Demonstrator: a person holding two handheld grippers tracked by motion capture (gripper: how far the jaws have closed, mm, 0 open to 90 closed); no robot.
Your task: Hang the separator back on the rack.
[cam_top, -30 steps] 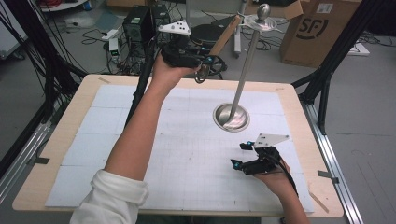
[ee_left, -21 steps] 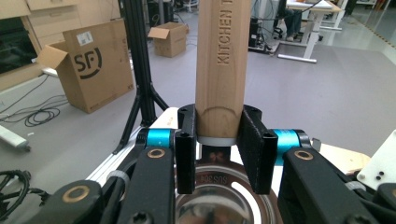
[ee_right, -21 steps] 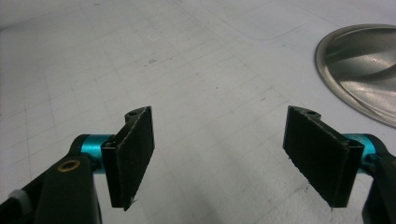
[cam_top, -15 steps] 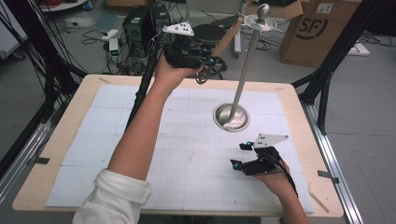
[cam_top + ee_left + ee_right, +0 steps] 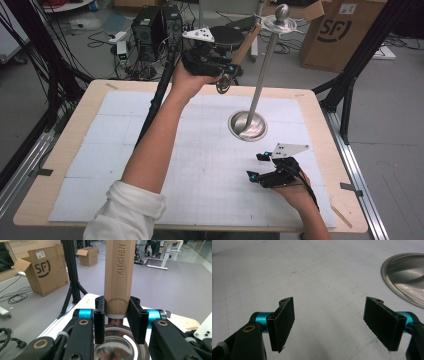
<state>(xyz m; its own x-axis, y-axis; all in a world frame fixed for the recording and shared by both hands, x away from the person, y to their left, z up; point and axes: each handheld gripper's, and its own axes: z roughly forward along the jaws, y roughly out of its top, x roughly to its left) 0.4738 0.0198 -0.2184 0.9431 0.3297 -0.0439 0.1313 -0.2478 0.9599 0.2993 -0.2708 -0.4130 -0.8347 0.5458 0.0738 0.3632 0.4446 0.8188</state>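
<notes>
My left gripper (image 5: 231, 69) is raised over the far edge of the table, shut on a wooden-handled utensil (image 5: 246, 45). Its handle (image 5: 120, 275), stamped KITCHEN, sits between the pads (image 5: 100, 320), and a steel part (image 5: 117, 340) lies below them. The handle slants up to the right, close to the top of a steel stand (image 5: 262, 70). That stand has a thin pole, a knob on top and a round base (image 5: 247, 126) on the white mat. My right gripper (image 5: 256, 166) rests low at the front right, open, with nothing between its fingers (image 5: 283, 322). The base's rim (image 5: 407, 277) lies ahead of it.
The white gridded mat (image 5: 200, 165) covers a wooden table (image 5: 60, 165). Behind it a black tripod leg (image 5: 157, 95) slants over the far left corner. A cardboard box (image 5: 340, 30), computer towers (image 5: 150, 25) and cables sit on the floor beyond. Black frame legs (image 5: 350, 75) stand at the right.
My left gripper has shifted slightly to the right with the utensil, nearer the pole. The right gripper has stayed put.
</notes>
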